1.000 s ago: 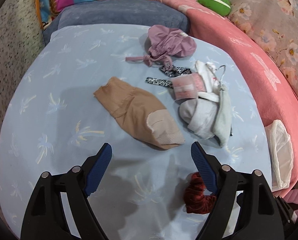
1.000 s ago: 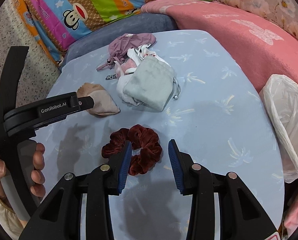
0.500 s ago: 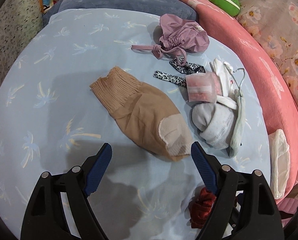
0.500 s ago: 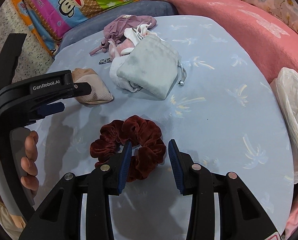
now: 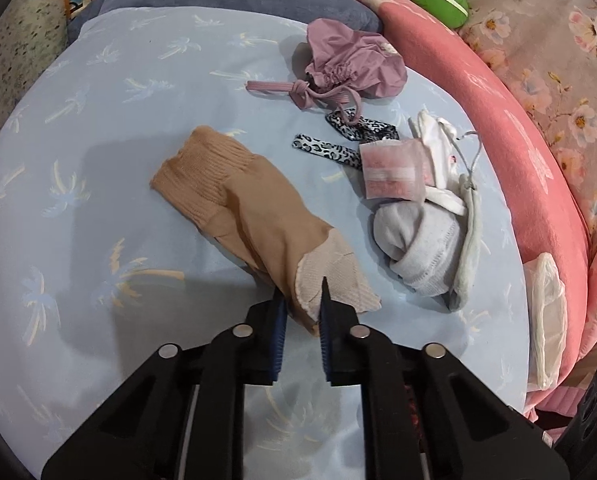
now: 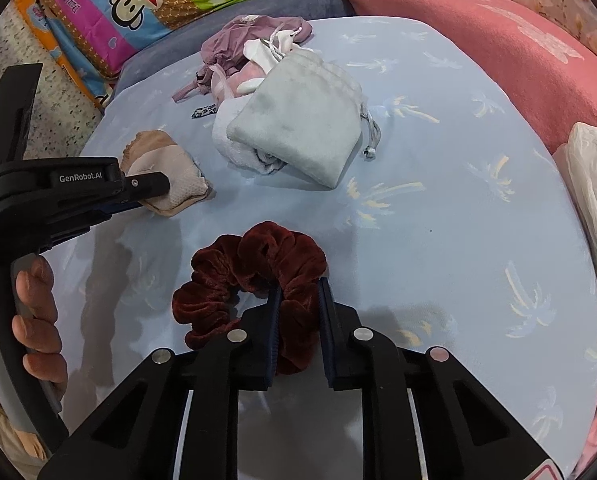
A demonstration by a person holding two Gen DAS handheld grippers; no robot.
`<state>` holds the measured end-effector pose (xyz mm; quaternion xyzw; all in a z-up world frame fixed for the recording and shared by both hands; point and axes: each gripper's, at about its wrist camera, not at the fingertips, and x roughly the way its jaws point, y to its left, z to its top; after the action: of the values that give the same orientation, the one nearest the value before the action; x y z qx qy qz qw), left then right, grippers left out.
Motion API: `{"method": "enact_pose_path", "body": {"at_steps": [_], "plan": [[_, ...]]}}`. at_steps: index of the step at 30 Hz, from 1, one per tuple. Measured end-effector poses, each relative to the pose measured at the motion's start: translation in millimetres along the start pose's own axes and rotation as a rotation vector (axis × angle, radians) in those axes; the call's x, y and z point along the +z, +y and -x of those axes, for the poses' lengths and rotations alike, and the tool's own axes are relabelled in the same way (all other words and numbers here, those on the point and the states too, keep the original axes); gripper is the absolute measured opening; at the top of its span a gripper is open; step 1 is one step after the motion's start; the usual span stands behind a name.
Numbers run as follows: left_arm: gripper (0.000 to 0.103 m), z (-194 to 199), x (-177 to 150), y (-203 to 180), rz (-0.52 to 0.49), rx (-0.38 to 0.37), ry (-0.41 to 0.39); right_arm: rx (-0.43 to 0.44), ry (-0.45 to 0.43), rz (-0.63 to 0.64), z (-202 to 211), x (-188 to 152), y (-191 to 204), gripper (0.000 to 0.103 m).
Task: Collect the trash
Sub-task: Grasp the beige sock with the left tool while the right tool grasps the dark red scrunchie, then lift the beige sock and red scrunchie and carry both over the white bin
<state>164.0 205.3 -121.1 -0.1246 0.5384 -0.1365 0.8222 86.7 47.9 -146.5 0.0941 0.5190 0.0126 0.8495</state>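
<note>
**Both jaws closed on cloth: sock on the left, scrunchie on the right**

Landmark for all positions: the tan sock (image 5: 254, 216), lying slantwise on the pale blue palm-print sheet (image 5: 98, 160).

Left: my left gripper (image 5: 301, 304) has just been closing, and its jaws now stand nearly together with the pale toe end of the sock pinched between the pads. The ribbed cuff lies at the far end from me, flat on the sheet. From the right wrist view I see this same gripper (image 6: 154, 190) side-on, tip buried in the sock's toe (image 6: 170, 184), with fingers of the hand (image 6: 38, 320) wrapped round its handle.

Right: my right gripper (image 6: 298, 292) has also just been closing. Its jaws are narrow and squeeze one side of the dark red scrunchie (image 6: 250, 268), which bulges between the pads. The rest of the ring rests on the sheet. It lies nearer to me than the sock and to its right.

Other items, relative to the sock:
- Grey-white rolled sock (image 5: 418, 240) just to its right, not touching it.
- Pale green pouch (image 6: 298, 132), lying over that roll.
- Pink packet (image 5: 392, 174), right and farther back.
- Leopard-print strip (image 5: 326, 150), beside the packet on the sock's side.
- Mauve drawstring bag (image 5: 354, 64), farthest back.
- White plastic bag (image 5: 546, 312), well to the right against the pink blanket (image 5: 518, 140).
</note>
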Motion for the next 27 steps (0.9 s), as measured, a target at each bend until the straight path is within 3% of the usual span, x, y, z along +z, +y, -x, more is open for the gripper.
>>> {"method": "enact_pose_path", "body": {"at_steps": [12,27], "plan": [[0.011,35,0,-41,-0.103,0.001,-0.071,-0.001,-0.155,-0.020,59,30,-6,0.014],[0.011,65,-7,-120,-0.259,-0.040,-0.150,-0.008,-0.357,-0.078,145,57,-48,0.014]]}}
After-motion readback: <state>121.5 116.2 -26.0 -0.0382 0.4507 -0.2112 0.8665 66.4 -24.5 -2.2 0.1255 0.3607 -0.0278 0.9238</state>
